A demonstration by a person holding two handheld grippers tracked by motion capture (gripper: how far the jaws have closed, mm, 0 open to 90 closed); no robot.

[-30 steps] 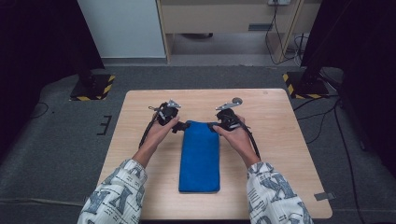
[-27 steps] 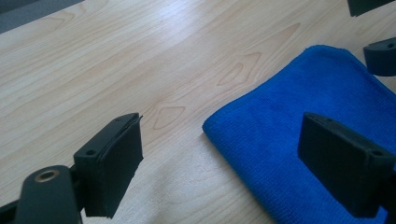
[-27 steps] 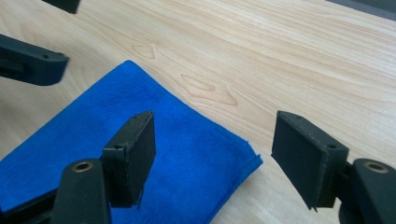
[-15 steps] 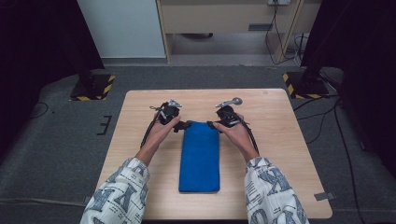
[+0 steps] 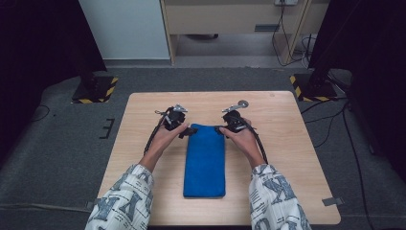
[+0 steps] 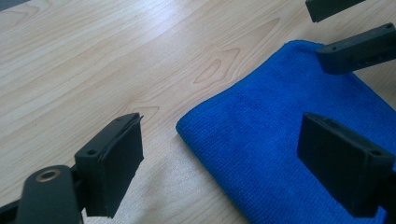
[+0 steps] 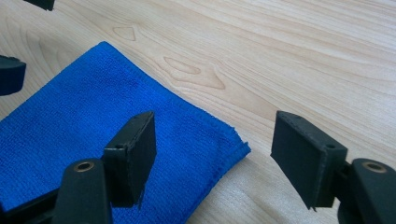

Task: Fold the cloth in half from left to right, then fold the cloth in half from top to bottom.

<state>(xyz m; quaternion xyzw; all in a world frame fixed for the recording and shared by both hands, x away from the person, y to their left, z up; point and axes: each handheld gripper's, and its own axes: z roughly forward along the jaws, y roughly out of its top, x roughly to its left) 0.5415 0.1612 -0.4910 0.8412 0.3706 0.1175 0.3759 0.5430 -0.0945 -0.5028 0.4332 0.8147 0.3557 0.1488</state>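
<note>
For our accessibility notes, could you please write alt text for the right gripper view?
A folded blue cloth lies on a light wooden table, one corner pointing between the open black tongs of the right gripper, which hover just above it without gripping. The tips of the left gripper show at the left edge, beside the cloth's other corner.

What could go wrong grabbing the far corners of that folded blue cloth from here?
1. Both the left gripper and the right gripper are open, straddling a corner of the folded blue cloth; closing may pinch only the top layer.
2. The jaws sit low over the wooden table and could scrape it.
</note>
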